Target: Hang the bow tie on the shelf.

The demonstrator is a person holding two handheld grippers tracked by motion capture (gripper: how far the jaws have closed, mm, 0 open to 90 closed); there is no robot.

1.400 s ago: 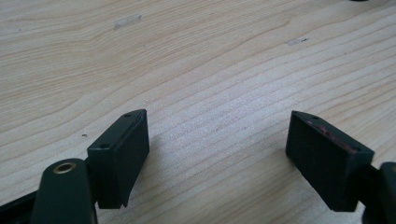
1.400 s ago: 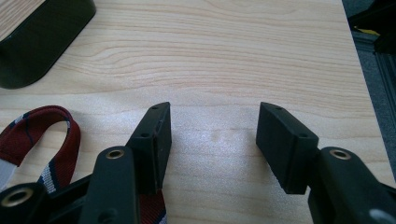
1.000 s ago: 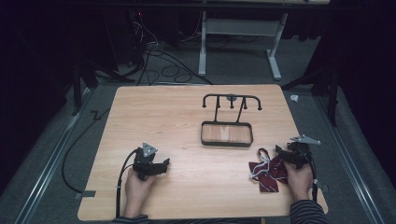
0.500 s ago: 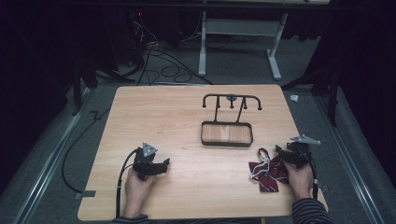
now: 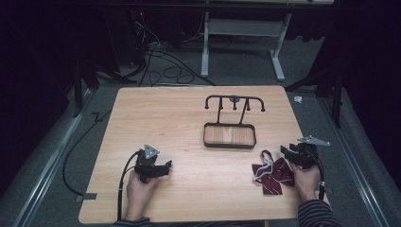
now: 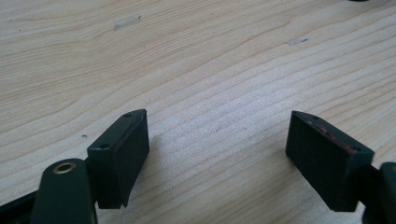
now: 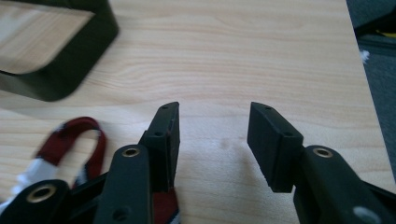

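A maroon cloth piece with white trim lies crumpled on the wooden table near its front right corner. My right gripper rests just right of it, held by a hand. In the right gripper view its jaws have just been closing and still stand apart, with bare wood between them. The cloth's loop lies to their left and a fold shows under the left jaw. My left gripper sits at the front left. Its jaws are wide open over bare wood.
A black wire stand with a wood-bottomed tray and a hook rail stands at the centre right of the table. Its tray corner shows up and left of the right jaws. Cables trail on the floor behind.
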